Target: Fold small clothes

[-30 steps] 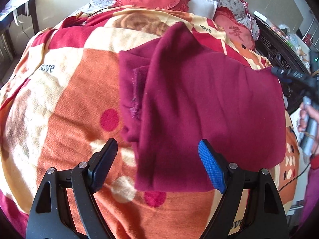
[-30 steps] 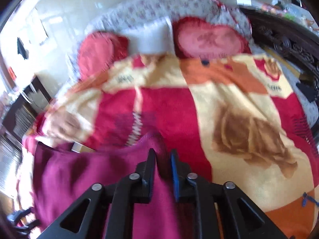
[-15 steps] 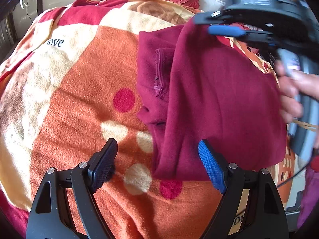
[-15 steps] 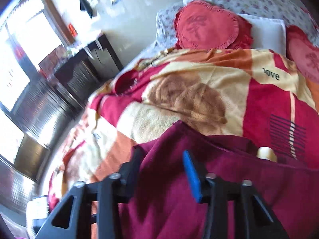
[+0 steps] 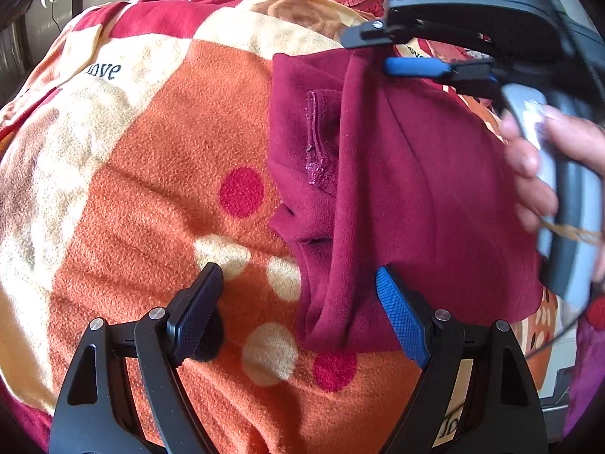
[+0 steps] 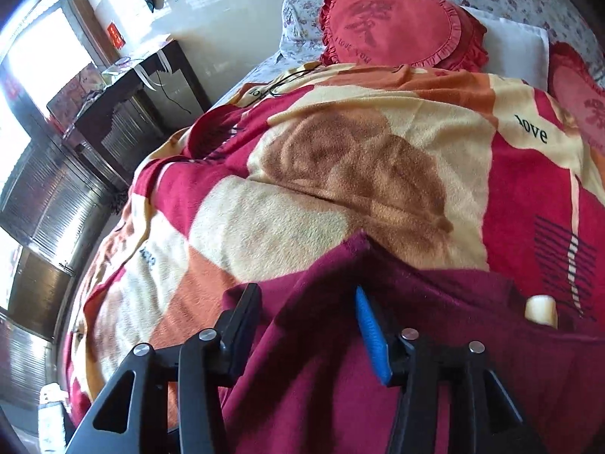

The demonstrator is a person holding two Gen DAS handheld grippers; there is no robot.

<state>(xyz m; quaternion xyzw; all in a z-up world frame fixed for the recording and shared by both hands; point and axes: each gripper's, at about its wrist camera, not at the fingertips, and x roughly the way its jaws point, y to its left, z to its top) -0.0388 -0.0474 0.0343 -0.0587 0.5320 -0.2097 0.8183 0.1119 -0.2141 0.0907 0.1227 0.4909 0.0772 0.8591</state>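
1. Across the lower left of the left wrist view, the left gripper [image 5: 298, 310] hangs over the blanket [image 5: 124, 196] on the bed with its fingers spread wide and nothing between the pads. The black finger [image 5: 196, 310] is over bare orange blanket; the blue one [image 5: 401, 317] is at the near hem of the garment.

2. Centre to right of that view lies the dark red garment [image 5: 416, 189], partly folded, one layer doubled over another. Its long axis runs from the near hem at lower centre up to the far corner at upper right, and its folded left edge sits just right of the midline between the left fingers.

3. At the upper right, the right gripper [image 5: 397, 49] reaches in sideways at the garment's far corner, a hand [image 5: 537, 166] on its handle. Its fingers have just been opening. In the right wrist view the right gripper [image 6: 306, 325] shows a moderate gap, cloth lying between the fingers but neither pad pressing it, so the corner looks released.

4. Judgement: the near hem lies closest to the left fingers, the far corner to the right ones. A next fold along the long axis would have the left fingers shift slightly right to straddle the hem.
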